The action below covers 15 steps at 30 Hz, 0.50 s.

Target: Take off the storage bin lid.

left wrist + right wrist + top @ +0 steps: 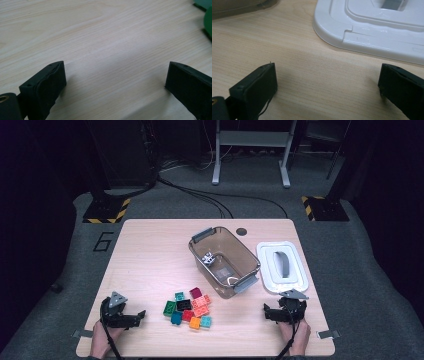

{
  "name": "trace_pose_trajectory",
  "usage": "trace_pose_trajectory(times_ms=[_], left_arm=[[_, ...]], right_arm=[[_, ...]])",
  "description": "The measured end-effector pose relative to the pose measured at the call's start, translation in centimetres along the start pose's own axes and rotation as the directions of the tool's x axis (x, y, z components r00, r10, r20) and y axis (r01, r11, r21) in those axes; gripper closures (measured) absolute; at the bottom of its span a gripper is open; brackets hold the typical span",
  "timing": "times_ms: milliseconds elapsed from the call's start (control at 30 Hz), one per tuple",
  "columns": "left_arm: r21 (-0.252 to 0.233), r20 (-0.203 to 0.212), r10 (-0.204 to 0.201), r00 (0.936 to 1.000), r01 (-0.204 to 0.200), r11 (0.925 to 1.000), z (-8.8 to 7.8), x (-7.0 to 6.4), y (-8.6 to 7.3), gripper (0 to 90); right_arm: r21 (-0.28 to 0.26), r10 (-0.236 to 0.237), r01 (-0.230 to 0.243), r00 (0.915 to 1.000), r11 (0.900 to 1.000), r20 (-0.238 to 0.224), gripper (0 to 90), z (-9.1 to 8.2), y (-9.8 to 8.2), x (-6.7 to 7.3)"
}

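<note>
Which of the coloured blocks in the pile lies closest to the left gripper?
The dark green block at the pile's left edge; every other block lies farther from the left gripper, whose jaws are open.

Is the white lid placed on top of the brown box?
No, the white lid lies flat on the table, beside the open brown box.

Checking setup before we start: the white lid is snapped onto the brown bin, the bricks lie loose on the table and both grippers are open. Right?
Not quite. The white lid lies flat on the table beside the brown bin, which stands open, as the high view shows. The rest holds.
</note>
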<state>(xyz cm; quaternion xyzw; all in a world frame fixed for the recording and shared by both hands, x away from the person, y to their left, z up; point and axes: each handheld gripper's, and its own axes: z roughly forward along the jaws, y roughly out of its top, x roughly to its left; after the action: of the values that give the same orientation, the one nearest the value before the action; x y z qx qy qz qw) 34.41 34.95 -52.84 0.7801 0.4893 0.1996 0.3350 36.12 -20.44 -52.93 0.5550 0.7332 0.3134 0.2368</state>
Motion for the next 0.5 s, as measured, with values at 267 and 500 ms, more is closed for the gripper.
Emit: trace_pose_trajectory(times_ms=[267,500], left_arm=[[-0.024,0.052,0.028,0.9982,-0.027,0.9994,0.2,-1.7,1.3,3.2],[-0.042,0.099,0.055,0.9935,-0.051,0.9978,0.1,-3.5,2.8,3.6]], right_arm=[[0.0,0.002,-0.002,1.0,1.0,0.001,1.2,0.0,0.0,0.0],[0.001,0.002,-0.002,1.0,1.0,0.002,1.2,0.0,0.0,0.0]])
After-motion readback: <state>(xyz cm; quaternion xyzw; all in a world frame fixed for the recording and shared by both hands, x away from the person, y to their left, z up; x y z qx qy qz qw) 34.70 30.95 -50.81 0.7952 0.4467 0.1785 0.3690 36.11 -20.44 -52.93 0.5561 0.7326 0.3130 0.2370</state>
